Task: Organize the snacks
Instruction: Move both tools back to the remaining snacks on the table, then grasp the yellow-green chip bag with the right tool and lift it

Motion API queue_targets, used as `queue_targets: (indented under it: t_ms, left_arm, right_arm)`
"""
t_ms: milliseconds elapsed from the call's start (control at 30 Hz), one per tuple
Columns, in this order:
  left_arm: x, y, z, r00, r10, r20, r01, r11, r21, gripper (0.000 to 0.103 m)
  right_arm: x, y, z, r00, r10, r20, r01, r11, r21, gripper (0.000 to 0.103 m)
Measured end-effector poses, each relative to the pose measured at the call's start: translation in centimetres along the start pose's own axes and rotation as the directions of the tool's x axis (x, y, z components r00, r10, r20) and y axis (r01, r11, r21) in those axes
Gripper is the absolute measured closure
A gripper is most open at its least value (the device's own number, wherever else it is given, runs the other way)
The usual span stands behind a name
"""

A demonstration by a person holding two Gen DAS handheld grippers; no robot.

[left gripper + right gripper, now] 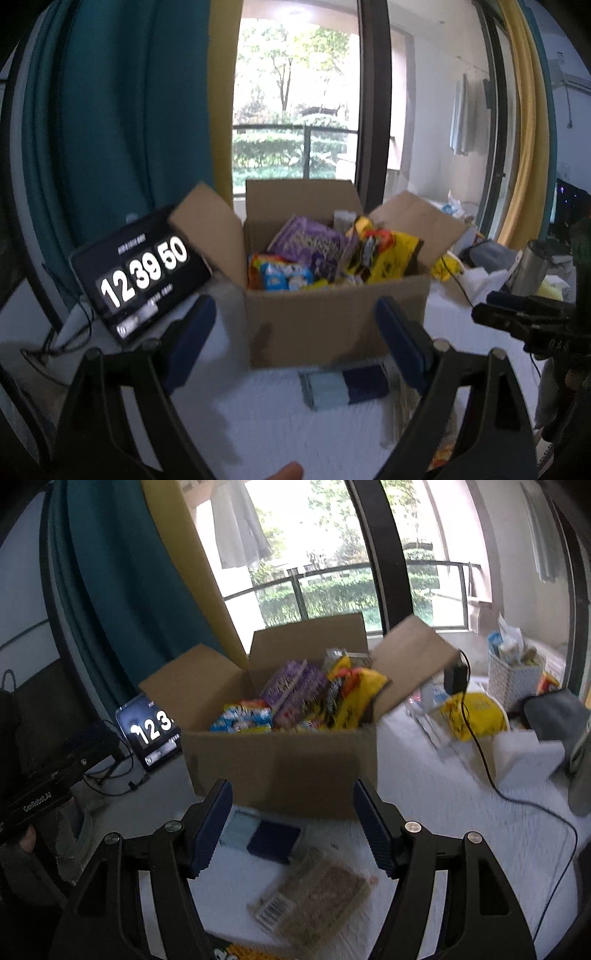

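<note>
An open cardboard box (pixel 332 317) (pixel 280 768) stands on the white table, filled with snack packs: a purple pack (pixel 306 240) (pixel 295 686), a yellow bag (pixel 391 258) (pixel 354 698) and blue-and-white packs (pixel 280 277) (pixel 243 716). A light-blue and navy packet (pixel 343 386) (pixel 262 834) lies in front of the box. A clear-wrapped brown snack pack (pixel 314 890) lies nearer. My left gripper (pixel 295 339) is open and empty, short of the box. My right gripper (pixel 291 827) is open and empty, above the packet.
A tablet clock (pixel 140 273) (pixel 155 731) leans left of the box, with cables beside it. On the right are a yellow bowl (pixel 476 712), a white basket (pixel 517 675), a white block (pixel 528 760) and a black cable (pixel 491 775). The other gripper (pixel 528 321) shows at the right.
</note>
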State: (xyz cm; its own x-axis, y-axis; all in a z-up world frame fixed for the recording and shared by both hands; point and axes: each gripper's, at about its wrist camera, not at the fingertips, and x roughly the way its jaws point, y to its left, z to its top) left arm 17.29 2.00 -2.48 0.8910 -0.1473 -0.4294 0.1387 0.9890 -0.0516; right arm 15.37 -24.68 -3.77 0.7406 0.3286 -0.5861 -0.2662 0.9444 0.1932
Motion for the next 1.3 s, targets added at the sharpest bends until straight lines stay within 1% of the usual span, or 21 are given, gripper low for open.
queue_targets:
  t_ms: [300,600,767,933,1067,1200,1300]
  left_arm:
    - [0.7,-0.8,-4.4,0.996,-0.012,-0.094,0.012,1.000,0.000,0.014]
    - [0.7,-1.5,-8.1,0.986,-0.030,-0.164,0.029,1.000,-0.006,0.014]
    - [0.7,-1.7,-10.7,0.976,-0.038,-0.216,0.037,0.999,-0.007,0.014]
    - [0.2,-1.3,-12.8,0.967,-0.039,-0.251,0.033,0.999,-0.032,0.014]
    - [-0.5,-1.5,-14.5,0.958,-0.052,-0.283,0.041,0.998,-0.045,0.014]
    - [-0.9,-1.6,-15.8,0.949,-0.061,-0.309,0.046,0.997,-0.055,0.014]
    - [-0.7,-1.6,-16.2,0.944,-0.058,-0.325,0.043,0.998,-0.053,0.014]
  right_arm:
    - [-0.1,-1.6,-3.8,0.998,-0.023,-0.060,0.026,0.999,0.048,0.032]
    - [0.1,-2.4,-8.5,0.988,-0.020,-0.151,0.034,0.996,0.086,0.032]
    - [0.0,-1.9,-11.2,0.979,0.004,-0.204,0.017,0.995,0.101,0.032]
    - [-0.1,-1.0,-14.1,0.966,0.026,-0.257,0.002,0.994,0.111,0.032]
    - [0.1,-0.4,-16.6,0.951,0.047,-0.305,-0.008,0.992,0.127,0.032]
    - [-0.3,0.4,-17.4,0.950,0.060,-0.307,-0.024,0.992,0.121,0.032]
    - [-0.3,1.1,-17.6,0.953,0.038,-0.301,-0.013,0.996,0.085,0.032]
